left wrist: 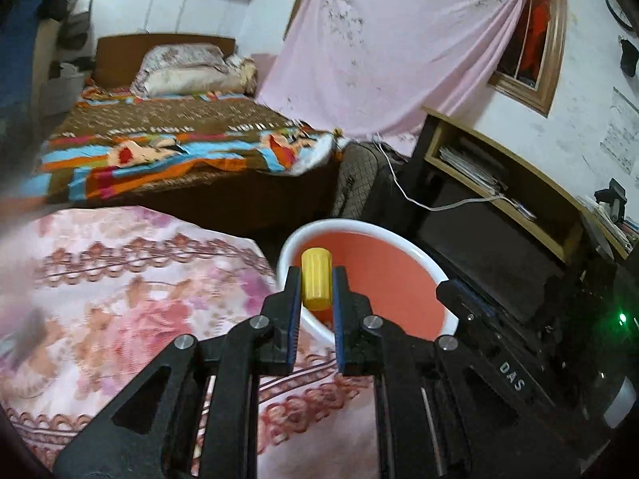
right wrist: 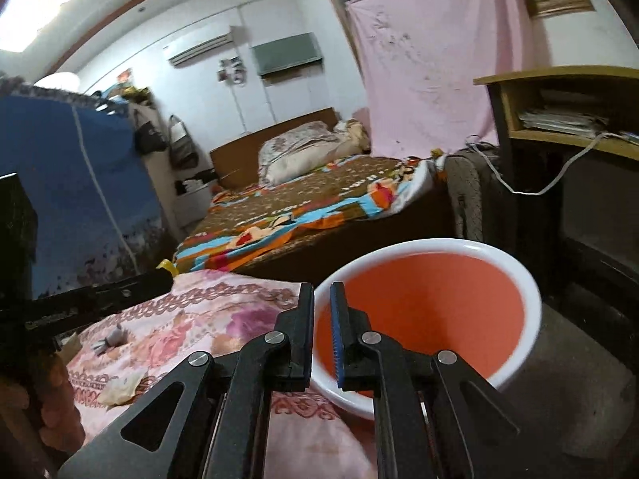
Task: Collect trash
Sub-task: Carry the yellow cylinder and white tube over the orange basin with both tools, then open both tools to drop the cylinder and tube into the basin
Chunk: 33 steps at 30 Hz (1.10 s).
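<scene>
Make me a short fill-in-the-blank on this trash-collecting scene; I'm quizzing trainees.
1. The left gripper holds a ____ ribbed cap.
2. The basin has a white rim and an ____ inside.
3. The right gripper holds ____.
4. The basin sits beside a ____-patterned cloth.

Missing: yellow; orange; nothing; floral

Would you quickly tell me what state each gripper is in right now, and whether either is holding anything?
Left gripper: closed on the yellow cap, over the orange basin.
Right gripper: nearly closed, nothing between its fingers.
</scene>
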{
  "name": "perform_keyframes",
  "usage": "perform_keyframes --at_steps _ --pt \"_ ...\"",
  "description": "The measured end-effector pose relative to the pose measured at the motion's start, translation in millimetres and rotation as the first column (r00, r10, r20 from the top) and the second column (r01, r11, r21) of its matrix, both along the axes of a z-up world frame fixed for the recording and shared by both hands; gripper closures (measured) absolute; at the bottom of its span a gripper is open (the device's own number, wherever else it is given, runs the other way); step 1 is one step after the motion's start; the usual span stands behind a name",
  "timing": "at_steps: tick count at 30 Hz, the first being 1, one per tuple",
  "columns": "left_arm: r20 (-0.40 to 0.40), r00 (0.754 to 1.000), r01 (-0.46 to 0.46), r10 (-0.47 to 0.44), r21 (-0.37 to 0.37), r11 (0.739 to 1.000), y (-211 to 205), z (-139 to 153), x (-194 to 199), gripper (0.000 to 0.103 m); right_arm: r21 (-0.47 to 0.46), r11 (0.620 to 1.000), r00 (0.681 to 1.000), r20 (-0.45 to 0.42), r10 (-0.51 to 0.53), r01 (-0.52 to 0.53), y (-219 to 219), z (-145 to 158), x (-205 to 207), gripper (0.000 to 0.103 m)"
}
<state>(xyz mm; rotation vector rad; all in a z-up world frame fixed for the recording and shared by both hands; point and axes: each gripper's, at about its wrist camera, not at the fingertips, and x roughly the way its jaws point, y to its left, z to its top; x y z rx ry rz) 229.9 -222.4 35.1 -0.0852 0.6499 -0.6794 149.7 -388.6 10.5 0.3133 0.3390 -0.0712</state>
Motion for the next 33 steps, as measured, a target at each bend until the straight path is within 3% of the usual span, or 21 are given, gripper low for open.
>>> perform_keyframes --at_steps 6,8,14,23,27,33 --pt "-0.094 0.994 0.069 -0.063 0.056 0.996 -41 -17 15 0.103 -0.008 0.998 0.998 -0.020 -0.062 0.062 -10 -4 -8 0.086" --pt "-0.115 0.991 0.080 -0.073 0.064 0.995 -50 -23 19 0.098 -0.003 0.997 0.997 -0.017 -0.074 0.074 -13 -4 -12 0.075" --pt "-0.184 0.981 0.075 -0.067 0.037 0.997 -54 -32 25 0.081 -0.003 0.996 0.995 -0.009 -0.094 0.094 -20 -2 -18 0.067" --pt "-0.141 0.990 -0.033 0.030 -0.017 0.999 -14 -16 20 0.059 -0.029 0.995 0.995 0.013 -0.096 0.097 -12 5 -17 0.052" --pt "-0.070 0.992 -0.107 0.104 -0.047 0.993 15 -5 10 0.047 -0.063 0.993 0.993 0.066 -0.100 0.104 1 16 -23 0.025" --pt "0.049 0.974 -0.217 0.222 -0.094 0.972 64 15 -9 0.032 -0.101 0.990 0.985 0.153 -0.083 0.100 22 40 -29 0.017"
